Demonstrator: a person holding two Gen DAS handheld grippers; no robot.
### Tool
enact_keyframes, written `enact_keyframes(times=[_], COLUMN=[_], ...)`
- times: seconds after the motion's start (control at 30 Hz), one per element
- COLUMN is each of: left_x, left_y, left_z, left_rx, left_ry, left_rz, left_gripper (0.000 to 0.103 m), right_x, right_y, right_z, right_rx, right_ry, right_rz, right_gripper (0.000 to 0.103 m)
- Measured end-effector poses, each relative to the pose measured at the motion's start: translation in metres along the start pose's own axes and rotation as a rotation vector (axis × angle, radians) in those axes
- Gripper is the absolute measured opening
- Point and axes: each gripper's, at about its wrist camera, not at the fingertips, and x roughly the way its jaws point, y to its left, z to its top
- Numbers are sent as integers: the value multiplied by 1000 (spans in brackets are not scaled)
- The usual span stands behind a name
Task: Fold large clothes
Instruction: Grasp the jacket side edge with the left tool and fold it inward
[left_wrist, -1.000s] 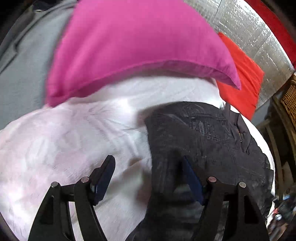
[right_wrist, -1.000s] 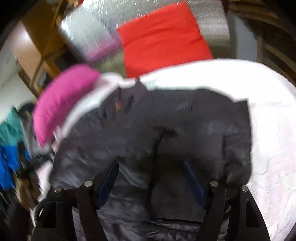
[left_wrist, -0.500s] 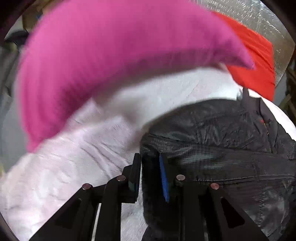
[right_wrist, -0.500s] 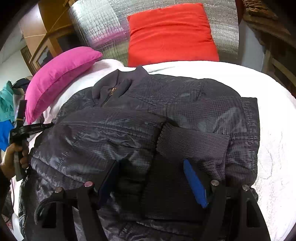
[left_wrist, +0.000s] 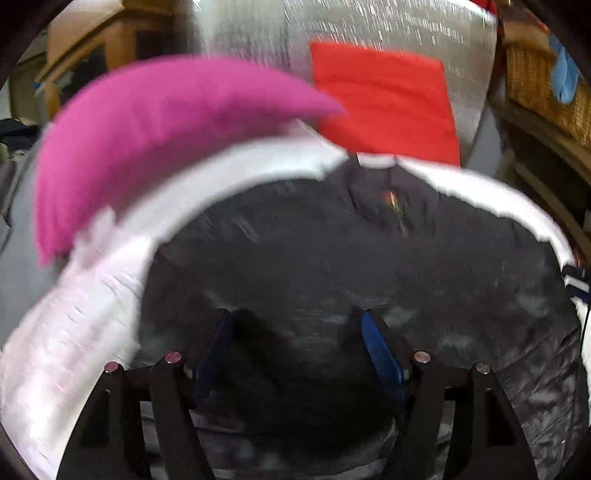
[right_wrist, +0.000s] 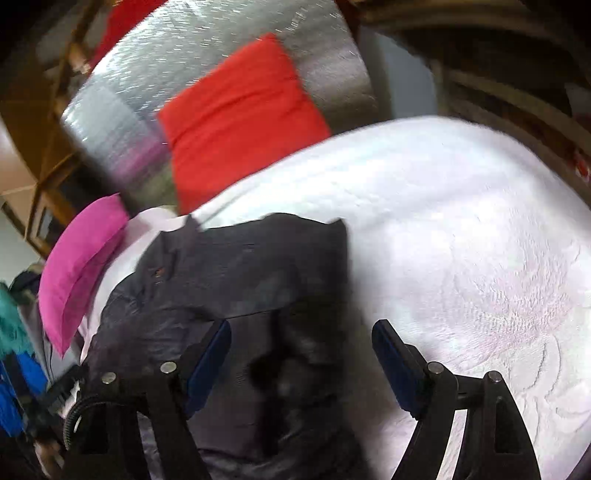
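I see the left gripper (left_wrist: 299, 350) with its jaws standing wide and opening at this moment; its blue pads (left_wrist: 380, 354) are apart and press on nothing. The dark jacket (left_wrist: 351, 258) lies under and ahead of these jaws, spread on the white bedspread (left_wrist: 85, 314). Its collar with a small orange zipper pull (left_wrist: 395, 201) is far ahead of the jaws. Ahead and to the left of them is the pink pillow (left_wrist: 147, 129), and straight ahead the red pillow (left_wrist: 384, 99) leans on a silver headboard (left_wrist: 369, 26).

My right gripper (right_wrist: 301, 354) is also wide and opening. Between its pads I see the right edge of the jacket, but they do not touch it. To the right of these jaws is only bedspread. Both views are blurred.
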Motion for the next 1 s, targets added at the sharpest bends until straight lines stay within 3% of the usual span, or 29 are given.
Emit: enact_keyframes(times=[0.2, 0.27, 0.33, 0.4, 0.43, 0.5, 0.57, 0.7, 0.77, 0.83, 0.9, 1.0], left_x=[9, 1, -9, -13, -8, 8, 16, 7, -6, -20, -30, -27], left_y=[-11, -12, -13, -25, -34, -43, -52, -47, -36, -27, -15, 8], left_z=[-7, -5, -5, -6, -8, -15, -22, -18, -16, -15, -16, -17], left_rx=[31, 21, 23, 51, 77, 96, 134, 92, 42, 26, -1, -54], left_ry=[-7, -26, -65, -89, -80, 1, -16, -1, -23, -58, -89, -65], left_rz=[45, 24, -1, -26, -30, 3, 51, 27, -13, -1, 24, 44], left_gripper=[73, 73, 73, 73, 73, 73, 75, 75, 75, 75, 75, 75], right_x=[26, 35, 37, 37, 36, 44, 43, 3, -23, -38, -43, -28], right_y=[0, 0, 4, 8, 9, 10, 8, 21, 37, 54, 75, 94], right_z=[15, 20, 24, 26, 27, 29, 30, 27, 21, 9, -10, -31], right_rx=[-15, -11, -16, -36, -42, -61, -64, -101, -149, -188, -242, -282], right_ry=[39, 53, 46, 36, 30, 44, 49, -72, -123, -129, -105, -53], right_rz=[31, 29, 14, -33, -50, -99, -109, -169, -144, -99, -46, -20], right_gripper=[79, 66, 42, 28, 27, 27, 27, 63, 64, 66, 67, 68])
